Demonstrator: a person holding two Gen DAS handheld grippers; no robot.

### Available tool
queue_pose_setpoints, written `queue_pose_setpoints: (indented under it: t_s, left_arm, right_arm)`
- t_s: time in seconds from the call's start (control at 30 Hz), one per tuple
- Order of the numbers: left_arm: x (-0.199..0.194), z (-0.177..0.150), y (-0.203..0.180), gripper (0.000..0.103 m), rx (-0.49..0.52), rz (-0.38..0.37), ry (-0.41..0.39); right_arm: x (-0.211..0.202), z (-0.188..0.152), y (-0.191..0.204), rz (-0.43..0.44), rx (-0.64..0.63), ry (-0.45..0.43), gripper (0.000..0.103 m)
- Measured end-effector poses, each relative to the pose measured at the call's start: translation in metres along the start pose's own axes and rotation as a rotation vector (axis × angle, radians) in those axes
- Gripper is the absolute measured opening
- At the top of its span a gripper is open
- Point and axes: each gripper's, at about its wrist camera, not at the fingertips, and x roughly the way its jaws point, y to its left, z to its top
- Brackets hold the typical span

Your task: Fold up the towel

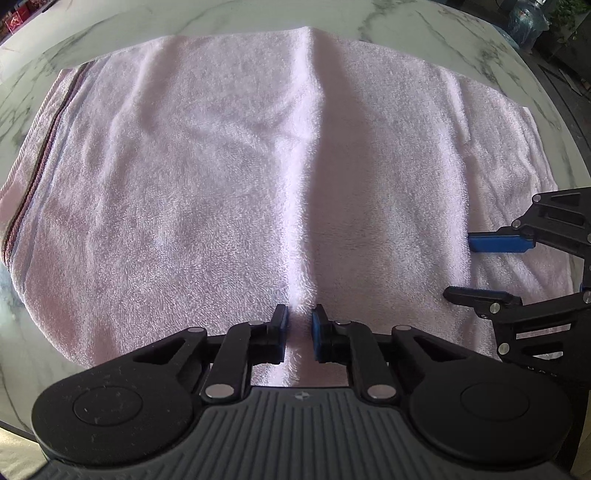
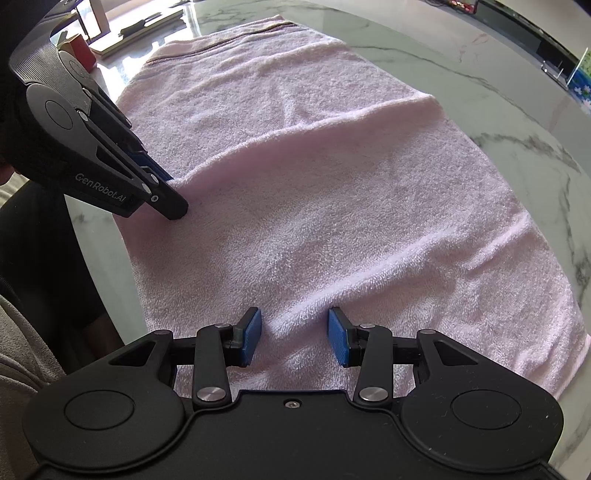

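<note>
Towel (image 1: 221, 192) lies flat on the table (image 1: 424, 26); your left hand-held gripper (image 1: 299, 332) pinches its near edge into a ridge to lift, while your right hand-held gripper (image 2: 294, 334), half open, straddles uncaught cloth.

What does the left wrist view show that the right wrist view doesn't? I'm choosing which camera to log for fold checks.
Only the left wrist view shows the left claw from behind, pinching a raised ridge of the towel, and the towel's dark striped hem along its left edge. Only the right wrist view shows the right claw head-on, its blue pads apart over a low wrinkle, plus clutter at the table's far corner. Both show the pink towel spread on the marble table and each other's claw.
</note>
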Motion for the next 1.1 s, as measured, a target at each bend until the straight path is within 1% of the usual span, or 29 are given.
queue_pose_setpoints:
  t_s: [0.1,0.37,0.57,0.73,0.83,0.93,1.1]
  left_arm:
    - [-0.001,-0.007,-0.001,0.005,-0.002,-0.002,-0.006]
    - [-0.008,-0.025,0.003,0.005,-0.007,0.001,-0.017]
    - [-0.013,-0.037,0.007,0.005,-0.005,-0.006,-0.027]
    - [-0.016,-0.047,0.007,0.005,0.008,-0.013,-0.044]
    - [-0.018,-0.053,0.008,0.005,0.01,-0.022,-0.058]
    - [-0.02,-0.058,0.008,0.005,0.019,-0.025,-0.072]
    - [-0.023,-0.067,0.005,0.005,0.058,-0.019,-0.087]
  right_arm:
    - [0.0,0.003,0.003,0.005,-0.016,0.012,0.04]
    - [0.002,0.012,0.004,0.018,-0.059,0.06,0.04]
    - [0.005,0.022,0.0,0.028,-0.1,0.116,0.04]
    - [0.008,0.034,-0.002,0.042,-0.149,0.184,0.04]
    - [0.012,0.043,-0.005,0.066,-0.189,0.243,0.039]
    - [0.014,0.054,-0.01,0.07,-0.239,0.295,0.039]
    - [0.01,0.079,-0.017,0.02,-0.399,0.346,0.039]
